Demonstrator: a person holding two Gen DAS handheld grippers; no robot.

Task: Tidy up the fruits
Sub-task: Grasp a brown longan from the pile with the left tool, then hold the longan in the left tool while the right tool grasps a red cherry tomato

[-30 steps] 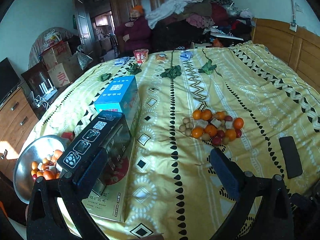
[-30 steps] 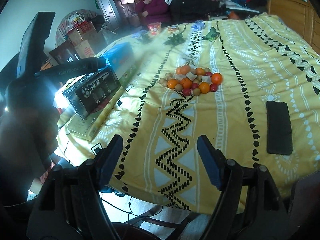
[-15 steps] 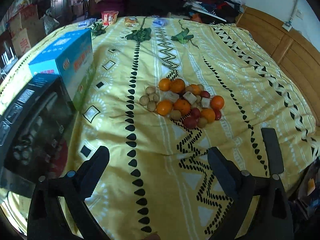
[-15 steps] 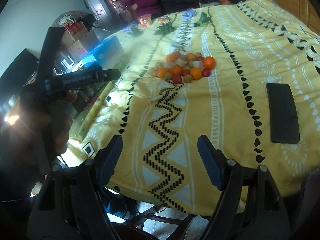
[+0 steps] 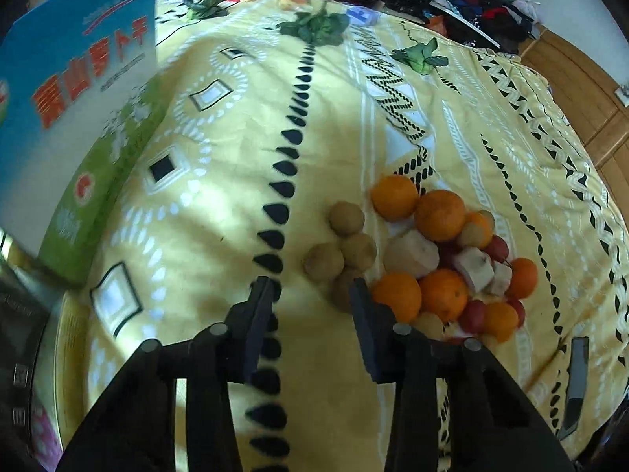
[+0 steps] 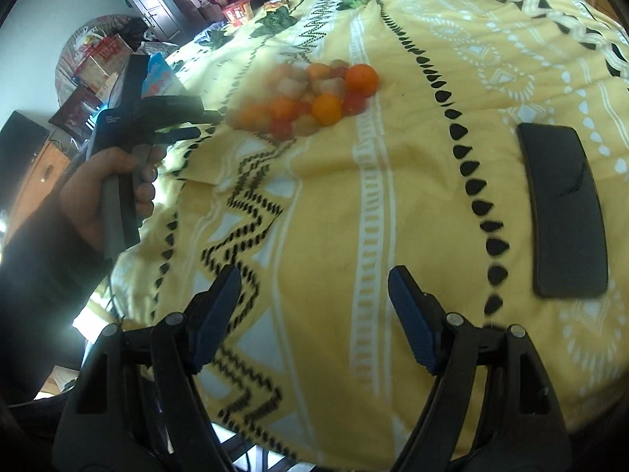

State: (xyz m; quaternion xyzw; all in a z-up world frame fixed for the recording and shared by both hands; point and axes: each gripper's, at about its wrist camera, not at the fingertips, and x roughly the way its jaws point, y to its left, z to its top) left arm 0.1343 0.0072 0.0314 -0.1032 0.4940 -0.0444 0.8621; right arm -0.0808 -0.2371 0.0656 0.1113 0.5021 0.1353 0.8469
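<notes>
A pile of fruit [image 5: 436, 263] lies on the yellow patterned cloth [image 5: 236, 181]: oranges, small brown round fruits [image 5: 346, 218], red ones and pale cut chunks. My left gripper [image 5: 310, 291] is open and empty, low over the cloth; its right finger touches or hides a brown fruit [image 5: 341, 289] at the pile's left edge. In the right wrist view the pile [image 6: 310, 98] is blurred and far ahead. My right gripper [image 6: 314, 287] is open and empty near the front edge. The left gripper's handle [image 6: 129, 126] shows there in a hand.
A blue and green box [image 5: 74, 118] stands left of the pile. A black phone [image 6: 562, 208] lies on the cloth at the right. Green leafy bunches [image 5: 314, 27] and small packets lie at the far side. A person sits beyond the table.
My left gripper has swung from the boxes and moved down close to the fruit pile's left edge, with its fingers narrower. My right gripper has crept forward a little.
</notes>
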